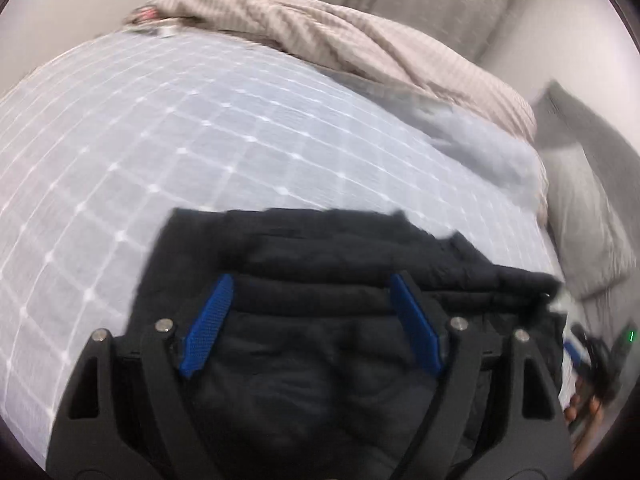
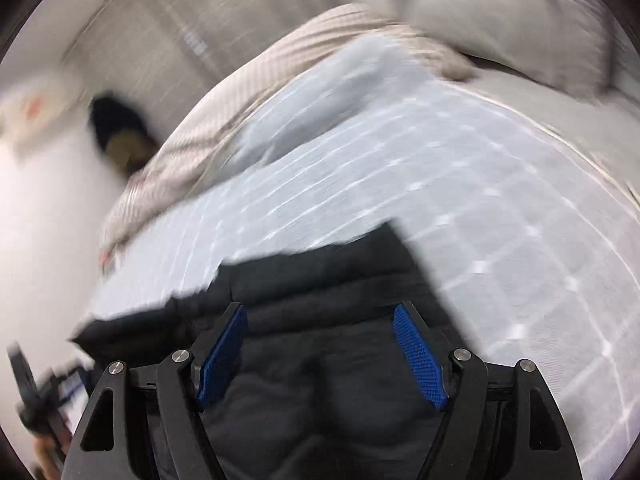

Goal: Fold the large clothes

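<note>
A black padded garment (image 1: 320,256) lies on the pale blue checked bed cover (image 1: 160,140), folded into a thick block. My left gripper (image 1: 312,288) is open, its blue pads (image 1: 208,324) spread above the garment, holding nothing. In the right wrist view the same black garment (image 2: 320,272) lies below my right gripper (image 2: 320,316), which is open with blue pads (image 2: 420,356) apart and empty. Both views are motion-blurred. The right gripper shows at the right edge of the left wrist view (image 1: 592,356).
A beige striped blanket (image 1: 320,36) is bunched at the far side of the bed. Grey pillows (image 2: 520,16) lie at the head. A pale blue cloth (image 1: 492,152) lies near the blanket. A dark object (image 2: 116,128) sits beside the bed by the white wall.
</note>
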The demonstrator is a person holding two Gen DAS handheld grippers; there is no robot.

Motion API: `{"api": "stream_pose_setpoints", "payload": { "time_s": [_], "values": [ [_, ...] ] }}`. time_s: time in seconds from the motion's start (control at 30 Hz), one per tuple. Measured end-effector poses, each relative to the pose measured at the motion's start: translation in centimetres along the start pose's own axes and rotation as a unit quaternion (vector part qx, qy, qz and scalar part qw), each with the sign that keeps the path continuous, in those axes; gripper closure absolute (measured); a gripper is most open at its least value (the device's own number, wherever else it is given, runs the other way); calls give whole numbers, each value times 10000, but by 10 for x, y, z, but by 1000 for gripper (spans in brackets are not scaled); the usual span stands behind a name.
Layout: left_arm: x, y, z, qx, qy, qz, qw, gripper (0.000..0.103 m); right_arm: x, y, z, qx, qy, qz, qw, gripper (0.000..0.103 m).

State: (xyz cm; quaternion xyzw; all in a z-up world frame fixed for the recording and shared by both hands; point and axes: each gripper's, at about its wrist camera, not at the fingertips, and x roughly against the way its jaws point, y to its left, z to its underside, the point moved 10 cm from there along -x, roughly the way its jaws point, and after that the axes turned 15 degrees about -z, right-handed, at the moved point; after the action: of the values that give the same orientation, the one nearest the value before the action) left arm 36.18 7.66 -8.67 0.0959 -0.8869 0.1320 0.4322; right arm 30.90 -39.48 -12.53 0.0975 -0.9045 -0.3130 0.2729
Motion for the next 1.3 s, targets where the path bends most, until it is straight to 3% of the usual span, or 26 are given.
{"api": "stream_pose_setpoints", "payload": {
  "time_s": [0.13,0.33,0.43,0.53,0.6,0.67,0.73,0.87,0.93,1.03,1.17,1.23,1.3],
  "values": [
    [7,23,14,-36,-10,-84,10000,22,36,-38,-14,-479,-144,126,9987,26],
    [-5,67,42,-154,303,-521,9981,22,33,-46,13,-484,504,76,9975,26],
    [-19,78,58,-39,734,-483,9961,25,17,-41,23,-147,824,463,9954,28],
    [-19,80,70,-115,777,-502,9956,41,11,-45,33,-102,915,833,9923,54],
    [-12,78,70,-201,603,-660,9958,66,10,-40,38,-91,891,890,9920,74],
    [-3,72,66,-285,346,-743,9962,85,11,-29,36,247,763,1095,9907,83],
    [4,70,58,-275,100,-711,9970,92,15,-17,28,516,534,1181,9902,88],
    [21,66,32,-18,-339,-366,9988,96,20,2,-1,600,40,922,9939,90],
    [25,66,17,144,-489,-111,9986,96,16,6,-11,574,3,791,9952,90],
    [16,57,-4,175,-587,-34,9981,97,-2,8,-26,564,50,705,9959,90],
    [-9,50,-18,84,-532,-188,9984,97,-34,-1,-36,513,255,786,9953,90],
    [-31,53,-17,15,-312,-430,9986,96,-49,-12,-38,412,386,807,9951,90],
    [-53,55,-11,-107,-31,-685,9976,89,-65,-27,-31,347,613,921,9933,82]
  ]
}}
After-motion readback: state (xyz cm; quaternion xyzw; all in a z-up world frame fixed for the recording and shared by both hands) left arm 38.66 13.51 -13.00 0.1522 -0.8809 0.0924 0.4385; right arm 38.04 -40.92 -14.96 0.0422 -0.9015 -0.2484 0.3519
